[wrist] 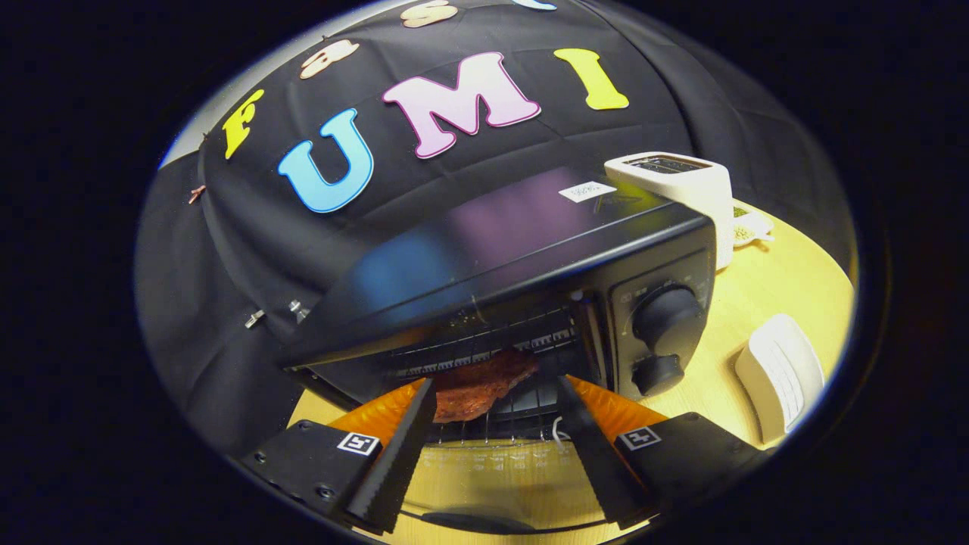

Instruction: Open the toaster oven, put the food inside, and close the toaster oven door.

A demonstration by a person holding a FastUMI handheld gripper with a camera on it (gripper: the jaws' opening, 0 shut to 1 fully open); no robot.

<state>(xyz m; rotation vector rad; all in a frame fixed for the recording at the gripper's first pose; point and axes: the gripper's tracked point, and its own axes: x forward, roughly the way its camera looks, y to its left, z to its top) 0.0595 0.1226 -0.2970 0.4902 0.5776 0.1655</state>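
We hold the gripper (496,401) spread; the reddish-brown meat slab (481,386) lies between its fingertips, on the black toaster oven's (530,250) wire rack.

Black toaster oven (522,257) stands open; its mouth lies clear ahead of the parted gripper (496,393) jaws. Brown meat slice (481,386) occupies the wire rack (522,405) between them. Glass door (492,484) lies lowered beneath.

A pale wooden table (787,280) carries the black toaster oven (530,257), a white toaster (681,185) and a white ribbed object (780,375)
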